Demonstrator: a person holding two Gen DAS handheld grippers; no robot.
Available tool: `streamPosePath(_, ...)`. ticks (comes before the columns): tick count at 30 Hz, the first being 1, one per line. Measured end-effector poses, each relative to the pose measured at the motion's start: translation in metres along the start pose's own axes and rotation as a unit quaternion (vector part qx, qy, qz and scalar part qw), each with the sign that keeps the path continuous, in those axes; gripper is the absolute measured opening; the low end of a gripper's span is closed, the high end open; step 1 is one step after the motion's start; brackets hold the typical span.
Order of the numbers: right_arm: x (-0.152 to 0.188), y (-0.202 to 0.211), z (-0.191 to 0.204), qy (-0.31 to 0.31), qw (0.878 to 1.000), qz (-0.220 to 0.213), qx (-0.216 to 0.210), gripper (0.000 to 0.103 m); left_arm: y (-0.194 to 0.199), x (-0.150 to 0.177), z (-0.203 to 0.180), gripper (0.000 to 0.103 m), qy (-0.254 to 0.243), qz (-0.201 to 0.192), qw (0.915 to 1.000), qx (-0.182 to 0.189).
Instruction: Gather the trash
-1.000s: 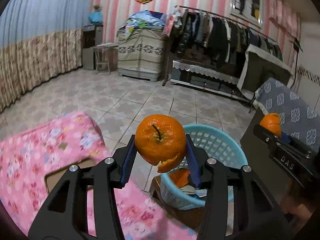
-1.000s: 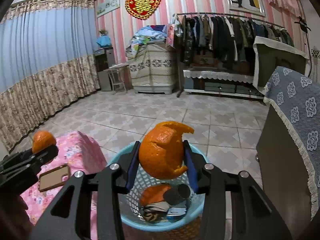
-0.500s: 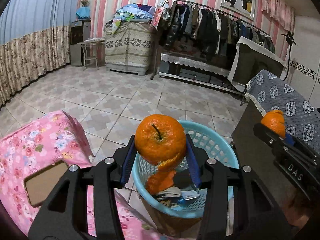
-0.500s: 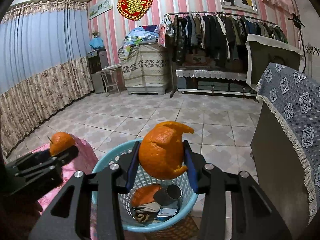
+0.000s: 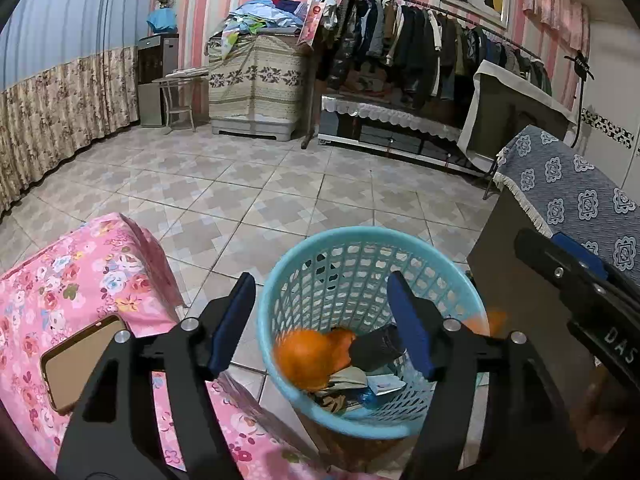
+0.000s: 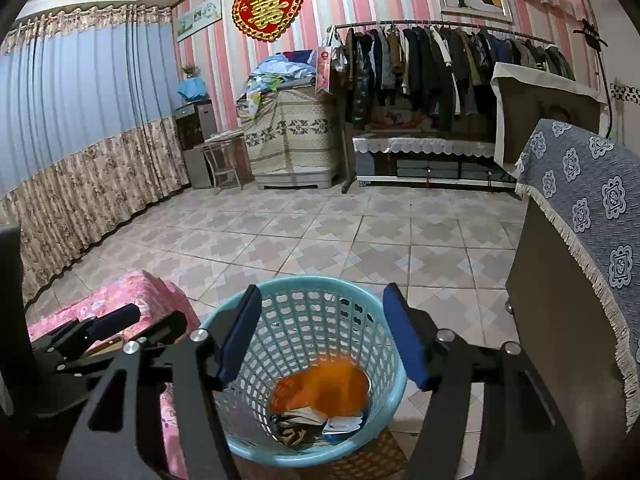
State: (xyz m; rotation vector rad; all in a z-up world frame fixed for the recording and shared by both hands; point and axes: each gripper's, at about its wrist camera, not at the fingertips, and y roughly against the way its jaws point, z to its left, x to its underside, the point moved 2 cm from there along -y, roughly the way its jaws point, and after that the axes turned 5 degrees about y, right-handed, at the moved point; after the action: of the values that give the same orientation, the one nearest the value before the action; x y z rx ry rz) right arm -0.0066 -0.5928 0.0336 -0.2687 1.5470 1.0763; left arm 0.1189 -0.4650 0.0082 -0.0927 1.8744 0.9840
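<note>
From my feed, the light-blue basket (image 5: 276, 280) reads as smooth moulded plastic with an open lattice wall, and the orange peel (image 5: 308, 356) inside it looks matt and pitted (motion blur softens it), lying on crumpled paper scraps (image 5: 384, 384). At nine o'clock of the basket I see soft flowered pink cloth (image 5: 60, 280) with a glossy-screened phone (image 5: 76, 360) on it, while at three o'clock a matt woven blue-grey cover (image 5: 580, 200) has a fringed edge. The left gripper (image 5: 322, 320) is matt black plastic with bright metal screws and dull blue rubbery-looking pads (image 5: 234, 320), as is the right gripper (image 6: 322, 334), and the floor tiles (image 6: 320, 232) look smooth with a faint sheen.
</note>
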Motion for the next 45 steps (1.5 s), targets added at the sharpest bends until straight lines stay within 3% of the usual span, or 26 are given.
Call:
streamPosePath(5,-0.003,0.003,-0.004,-0.009,1.000,-0.008,0.001,0.063,-0.004,-0.001,-0.003,0.074,0.001,0.002,1.0000,-0.001)
streamPosePath(18,-0.010,0.003,-0.003,-0.012,1.000,-0.012,-0.004,0.063,-0.006,0.001,0.000,0.074,0.008,0.001,1.0000,-0.001)
streamPosePath(23,-0.016,0.001,-0.002,-0.007,1.000,-0.010,0.010,0.077,0.004,0.005,0.005,0.090,0.006,-0.004,1.0000,-0.003)
streamPosePath(25,-0.018,0.000,0.001,-0.004,1.000,-0.007,0.021,0.085,0.017,0.008,0.015,0.096,0.007,-0.005,0.9999,-0.010)
streamPosePath(29,-0.020,-0.005,0.016,-0.007,1.000,0.013,0.026,0.087,0.058,0.015,0.044,0.098,0.019,-0.011,0.9992,-0.034)
streamPosePath(31,-0.022,-0.006,0.036,-0.009,0.999,0.024,0.023,0.088,0.085,0.021,0.067,0.098,0.033,-0.020,0.9973,-0.063)
streamPosePath(33,-0.024,-0.006,0.061,0.002,1.000,0.021,0.003,0.088,0.121,0.031,0.097,0.098,0.055,-0.039,0.9916,-0.111)
streamPosePath(35,-0.020,0.001,0.093,0.016,1.000,0.012,0.006,0.097,0.163,0.048,0.127,0.098,0.080,-0.060,0.9849,-0.142)
streamPosePath(37,-0.003,0.023,0.116,0.029,0.999,-0.010,0.013,0.099,0.191,0.067,0.145,0.098,0.080,-0.070,0.9821,-0.155)
streamPosePath(41,0.035,0.058,0.138,0.060,0.998,-0.009,-0.031,0.099,0.245,0.128,0.182,0.098,0.121,-0.071,0.9729,-0.184)
streamPosePath(43,0.052,0.072,0.139,0.067,0.996,-0.006,-0.051,0.099,0.272,0.157,0.196,0.098,0.135,-0.083,0.9620,-0.222)
streamPosePath(45,0.069,0.087,0.139,0.092,0.993,-0.029,-0.060,0.099,0.293,0.176,0.210,0.098,0.150,-0.097,0.9507,-0.253)
